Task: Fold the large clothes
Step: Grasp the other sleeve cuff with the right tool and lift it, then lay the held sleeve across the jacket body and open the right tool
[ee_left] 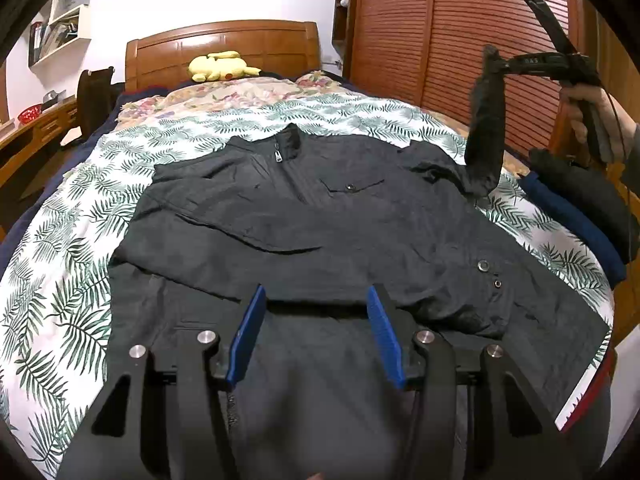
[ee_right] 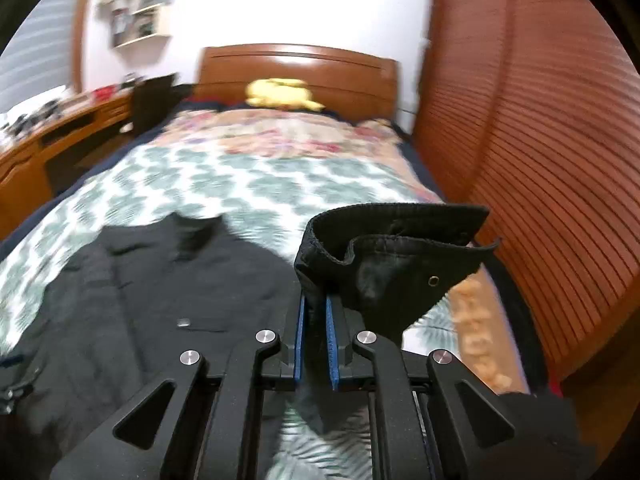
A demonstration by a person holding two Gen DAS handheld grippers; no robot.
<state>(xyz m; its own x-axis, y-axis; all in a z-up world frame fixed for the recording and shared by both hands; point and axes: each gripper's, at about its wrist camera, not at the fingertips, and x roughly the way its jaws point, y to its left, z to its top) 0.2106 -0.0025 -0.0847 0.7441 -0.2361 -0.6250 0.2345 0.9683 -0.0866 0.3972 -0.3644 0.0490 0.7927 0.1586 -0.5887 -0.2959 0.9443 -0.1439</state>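
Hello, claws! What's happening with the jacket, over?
Right gripper shut on the cuff, sleeve lifted. Left gripper open, over the jacket on the bed. Folded clothes at the right edge, not in the way.

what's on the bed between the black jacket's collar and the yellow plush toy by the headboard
Only bedding: the leaf-print sheet, then a floral quilt, run from the black jacket collar to the yellow plush toy. The left wrist view shows it sharply.
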